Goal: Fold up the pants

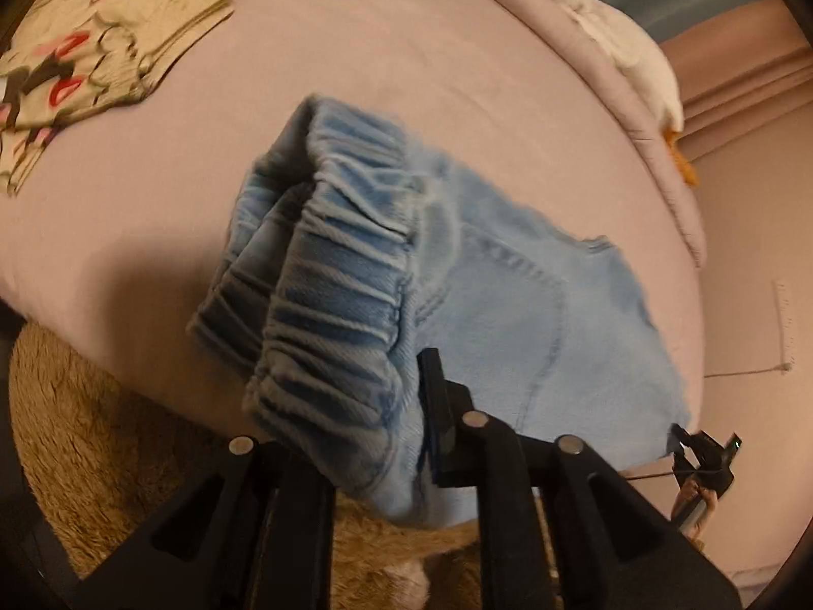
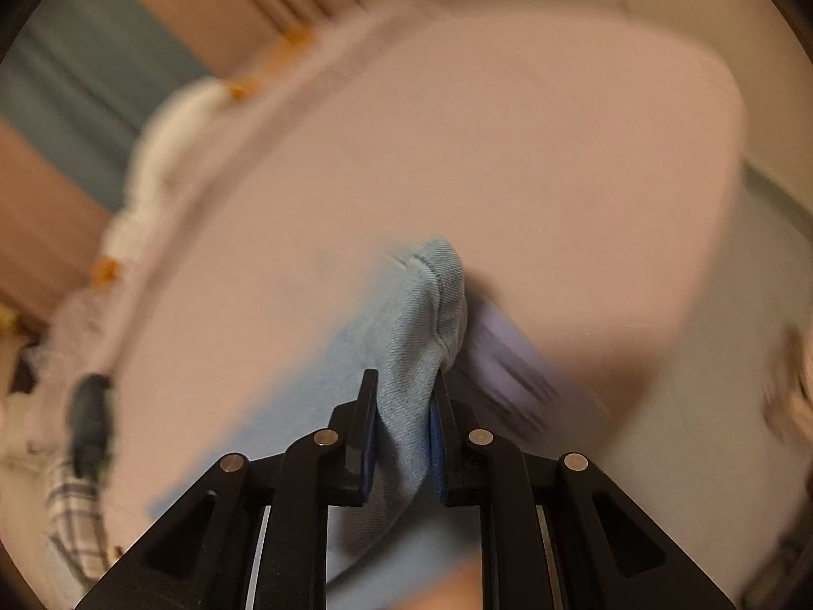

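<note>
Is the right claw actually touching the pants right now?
Touching. The right wrist view shows the light blue pants pinched between both fingers of the right claw, with fabric filling the gap and no space visible at either pad.

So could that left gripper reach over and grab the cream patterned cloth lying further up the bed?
Probably not right now. The left gripper is shut on the elastic waistband of the light blue jeans, so it is occupied. The patterned cloth lies across open pink bed sheet, nothing blocking; it would need to let go first.
</note>
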`<state>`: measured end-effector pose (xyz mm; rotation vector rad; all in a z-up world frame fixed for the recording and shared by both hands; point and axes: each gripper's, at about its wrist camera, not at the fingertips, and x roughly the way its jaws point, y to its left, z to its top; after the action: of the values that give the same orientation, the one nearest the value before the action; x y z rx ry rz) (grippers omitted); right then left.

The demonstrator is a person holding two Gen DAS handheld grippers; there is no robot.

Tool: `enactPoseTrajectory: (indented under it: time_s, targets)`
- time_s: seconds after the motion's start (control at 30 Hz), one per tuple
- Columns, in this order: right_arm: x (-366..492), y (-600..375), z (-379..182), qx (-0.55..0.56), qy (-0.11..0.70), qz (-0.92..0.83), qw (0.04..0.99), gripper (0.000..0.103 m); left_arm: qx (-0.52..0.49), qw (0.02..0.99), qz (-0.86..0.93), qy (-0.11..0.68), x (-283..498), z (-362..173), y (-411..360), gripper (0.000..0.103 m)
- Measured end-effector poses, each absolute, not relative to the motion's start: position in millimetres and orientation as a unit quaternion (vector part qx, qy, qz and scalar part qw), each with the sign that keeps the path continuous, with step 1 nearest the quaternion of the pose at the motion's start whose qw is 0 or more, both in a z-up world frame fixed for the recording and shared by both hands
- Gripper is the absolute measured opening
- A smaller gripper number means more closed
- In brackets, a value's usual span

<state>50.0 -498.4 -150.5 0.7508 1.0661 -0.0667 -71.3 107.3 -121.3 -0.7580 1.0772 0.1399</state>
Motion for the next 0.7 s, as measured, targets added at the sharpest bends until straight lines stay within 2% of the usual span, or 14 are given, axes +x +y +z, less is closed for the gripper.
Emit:
enactPoseTrajectory:
  time_s: [0.1, 0.17, 0.2, 0.4, 0.53, 0.7]
  targets:
    - [40, -502, -148, 0.362, 0.476, -0.027, 0.801, 0.021, -0.341, 0.793, 0.066, 0.5, -70, -116, 106, 0.017]
    - [39, -499, -140, 0.346, 0.473, -0.048, 0.809, 0.039, -0.341, 0.792, 0.065, 0.502, -67, -116, 107, 0.021]
    - [39, -499, -137, 0.34, 0.47, -0.054, 0.813, 0.04, -0.344, 0.791, 0.065, 0.502, -68, -117, 108, 0.021]
    - [24, -526, -133, 0.418, 0.41, -0.011, 0.81, 0.04, -0.352, 0.786, 0.068, 0.503, -65, -117, 108, 0.022]
    - [25, -518, -109, 0.414, 0.377, 0.024, 0.828, 0.04, -0.341, 0.788, 0.074, 0.508, -61, -115, 105, 0.023]
    - [27, -518, -129, 0.386, 0.439, -0.054, 0.81, 0.04, -0.335, 0.788, 0.076, 0.51, -60, -115, 103, 0.024]
